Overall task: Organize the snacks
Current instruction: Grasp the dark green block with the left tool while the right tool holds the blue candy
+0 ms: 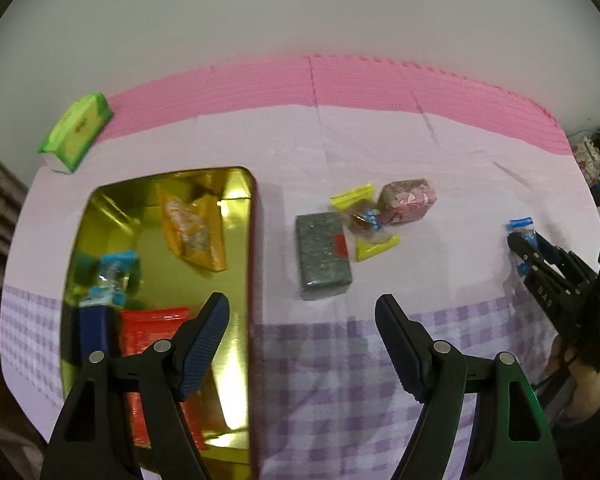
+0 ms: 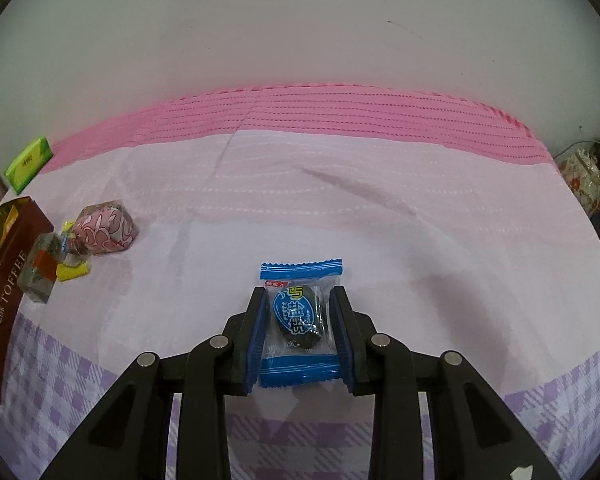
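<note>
Left wrist: left gripper (image 1: 302,316) fingers spread, nothing between them, hanging over the tin's (image 1: 249,264) right wall. Tin already has an orange packet (image 1: 192,228), a red packet (image 1: 156,330) and a blue candy (image 1: 108,280). Three more snacks sit on the counter (image 1: 420,152) just right of the tin: grey block (image 1: 324,256), yellow candy (image 1: 366,220), pink candy (image 1: 408,200).

Right wrist: right gripper (image 2: 300,334) clenched on a blue-wrapped candy (image 2: 298,320), pinching the wrapper sides. Tin (image 2: 4,280) far left, the snack cluster in between. I'd carry high over them, clear the tin wall, then release. Plenty of open cloth (image 2: 380,208) ahead and right.

Blue-wrapped candy (image 2: 298,320) lies flat, apart from three wrapped snacks (image 1: 364,224) beside the gold tin (image 1: 242,340).
</note>
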{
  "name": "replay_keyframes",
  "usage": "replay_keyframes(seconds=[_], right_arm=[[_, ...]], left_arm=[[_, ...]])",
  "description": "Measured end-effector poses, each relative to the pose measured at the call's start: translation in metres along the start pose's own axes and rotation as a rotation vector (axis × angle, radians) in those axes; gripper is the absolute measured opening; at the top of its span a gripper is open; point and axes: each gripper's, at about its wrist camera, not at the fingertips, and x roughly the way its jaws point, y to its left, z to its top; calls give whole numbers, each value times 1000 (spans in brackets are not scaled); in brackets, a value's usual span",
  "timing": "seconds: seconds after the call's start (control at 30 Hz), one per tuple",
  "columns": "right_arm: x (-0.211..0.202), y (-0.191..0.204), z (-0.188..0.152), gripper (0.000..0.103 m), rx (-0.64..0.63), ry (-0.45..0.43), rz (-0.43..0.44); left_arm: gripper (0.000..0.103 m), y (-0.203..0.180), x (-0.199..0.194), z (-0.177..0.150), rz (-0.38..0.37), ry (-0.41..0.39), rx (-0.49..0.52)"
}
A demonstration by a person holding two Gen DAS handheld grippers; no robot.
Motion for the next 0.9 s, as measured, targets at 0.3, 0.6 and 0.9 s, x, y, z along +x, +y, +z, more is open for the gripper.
replay_keyframes(seconds=[0.3,0.6,0.9], right_arm=[[5,12,3,29,-9,1,-13],[5,13,4,30,-7,1,-12],[5,12,4,31,-7,2,-7]], left_arm=[[69,-9,19,23,-11,53,-10],[65,-12,38,41,-43,125,-20],[55,-9,59,55,-60,210,-74]])
